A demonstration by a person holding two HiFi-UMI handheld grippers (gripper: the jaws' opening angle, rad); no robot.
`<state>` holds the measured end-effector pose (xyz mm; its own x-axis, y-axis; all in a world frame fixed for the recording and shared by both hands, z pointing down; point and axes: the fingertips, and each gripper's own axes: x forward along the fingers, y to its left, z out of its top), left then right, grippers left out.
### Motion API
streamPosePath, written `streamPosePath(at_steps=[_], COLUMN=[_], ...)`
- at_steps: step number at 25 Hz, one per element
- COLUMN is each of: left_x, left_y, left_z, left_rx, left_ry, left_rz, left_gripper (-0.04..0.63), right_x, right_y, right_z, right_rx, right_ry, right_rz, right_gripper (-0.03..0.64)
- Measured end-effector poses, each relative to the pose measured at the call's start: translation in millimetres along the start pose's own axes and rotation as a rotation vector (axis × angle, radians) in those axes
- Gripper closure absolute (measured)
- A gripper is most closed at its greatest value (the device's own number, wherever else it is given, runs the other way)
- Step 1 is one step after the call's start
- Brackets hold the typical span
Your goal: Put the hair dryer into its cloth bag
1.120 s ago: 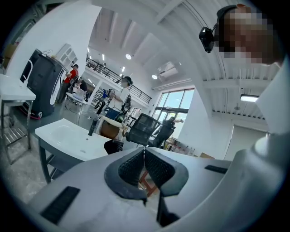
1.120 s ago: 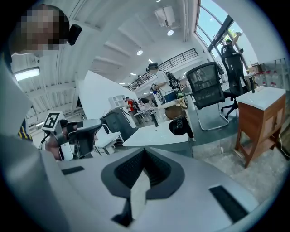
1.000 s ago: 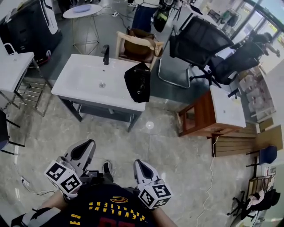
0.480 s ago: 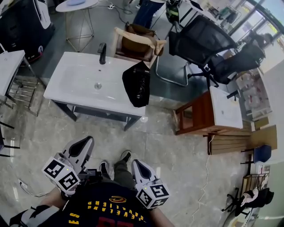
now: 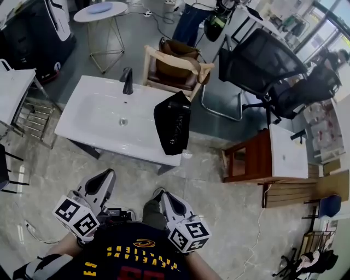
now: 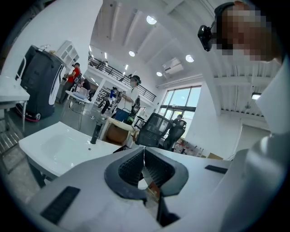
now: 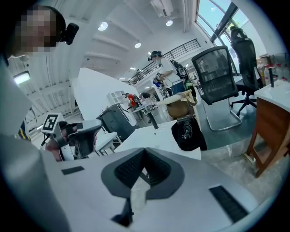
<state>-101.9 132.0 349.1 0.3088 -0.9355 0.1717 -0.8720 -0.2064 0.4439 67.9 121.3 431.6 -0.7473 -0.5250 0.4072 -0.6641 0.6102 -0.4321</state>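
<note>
A black cloth bag (image 5: 172,123) lies bunched on the right end of a white sink counter (image 5: 98,123), ahead of me across the floor. In the right gripper view the bag (image 7: 188,133) shows a coiled cord on it; I cannot make out the hair dryer itself. My left gripper (image 5: 105,179) and right gripper (image 5: 167,199) are held low in front of my body, well short of the counter. Both are shut with nothing between the jaws, as the left gripper (image 6: 143,149) and right gripper (image 7: 145,152) show in their own views.
A black faucet (image 5: 127,81) stands at the counter's back edge. Behind it is a wooden chair (image 5: 178,63) holding a brown bag, then black office chairs (image 5: 262,54). A wooden cabinet with a white top (image 5: 268,156) stands to the right. A person (image 5: 191,16) stands at the back.
The counter and bag have come closer and sit lower in the head view as I step forward. Both grippers travel along with me and stay shut.
</note>
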Motion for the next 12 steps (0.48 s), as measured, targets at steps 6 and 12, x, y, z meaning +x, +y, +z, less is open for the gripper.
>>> streamPosePath(at_steps=[6, 12], left_x=[66, 127], left_y=[7, 13], left_z=[16, 19], left_rx=[0.008, 0.118], left_ry=[0.006, 0.063], left_rz=[0.029, 0.043], left_gripper=[0.588, 0.588], right_x=[40, 68], right_y=[-49, -103], right_z=[37, 64], right_rx=[0.026, 0.116], right_ry=[0.038, 0.059], right_rz=[0.030, 0.034], right_gripper=[0.610, 0.610])
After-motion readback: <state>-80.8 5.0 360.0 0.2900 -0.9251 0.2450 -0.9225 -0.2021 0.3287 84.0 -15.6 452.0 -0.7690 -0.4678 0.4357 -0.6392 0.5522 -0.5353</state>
